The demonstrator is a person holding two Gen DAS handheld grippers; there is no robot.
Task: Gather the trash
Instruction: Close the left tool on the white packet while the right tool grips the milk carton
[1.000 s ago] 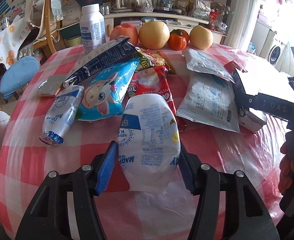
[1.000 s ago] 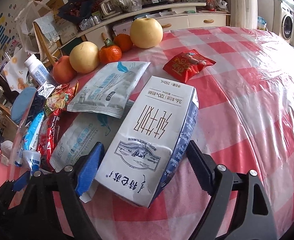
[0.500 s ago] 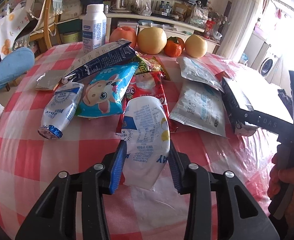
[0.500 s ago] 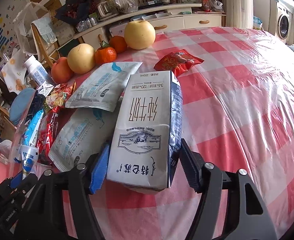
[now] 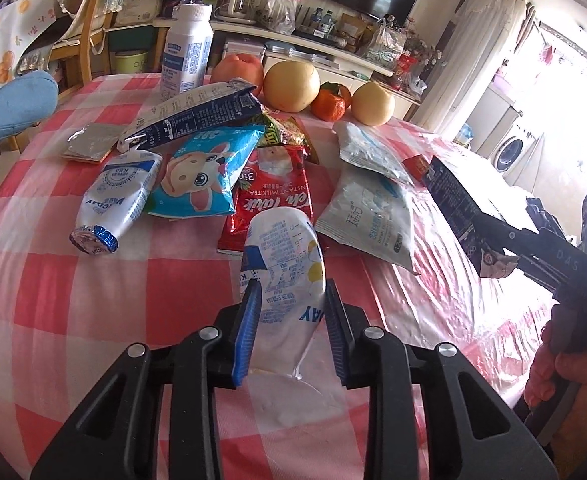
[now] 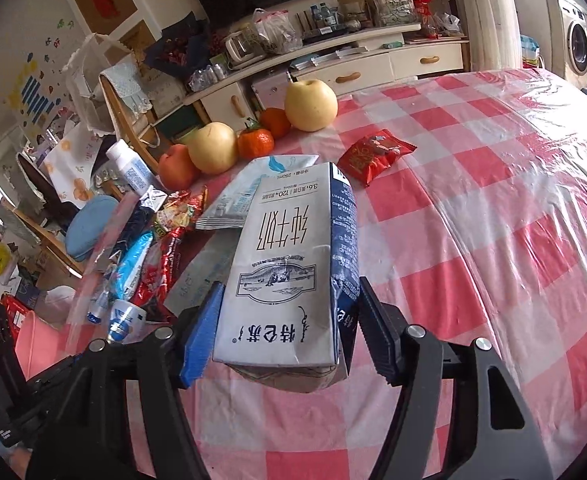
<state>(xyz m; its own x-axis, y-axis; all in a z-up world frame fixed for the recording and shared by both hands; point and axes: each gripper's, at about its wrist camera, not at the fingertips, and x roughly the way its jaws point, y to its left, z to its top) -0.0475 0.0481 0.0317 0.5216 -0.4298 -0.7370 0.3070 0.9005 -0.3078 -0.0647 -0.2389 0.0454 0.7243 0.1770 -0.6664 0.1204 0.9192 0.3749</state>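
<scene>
My left gripper (image 5: 291,292) is shut on a squashed white yoghurt bottle (image 5: 281,240), which is tilted up off the checked tablecloth (image 5: 93,288). In the right wrist view my right gripper (image 6: 289,292) is shut on a white and dark blue milk carton (image 6: 285,240), held lengthwise above the cloth. The left wrist view shows that same milk carton (image 5: 453,196) at the right, with a hand (image 5: 565,372) on the handle below it. More trash lies between them: a second white bottle (image 5: 117,200), a blue rabbit packet (image 5: 201,176), a red milk tea packet (image 5: 273,196) and white pouches (image 5: 369,216).
A flattened dark blue carton (image 5: 189,116), an upright white bottle (image 5: 187,48) and a row of fruit (image 5: 291,86) stand at the table's far side. A small red packet (image 6: 373,154) lies alone to the right. A chair with a blue cushion (image 5: 13,108) is at the left.
Both grippers closed on what lay between their jaws: the left squeezed the bottle narrow, the right took the carton. Both objects have lifted off the cloth.
</scene>
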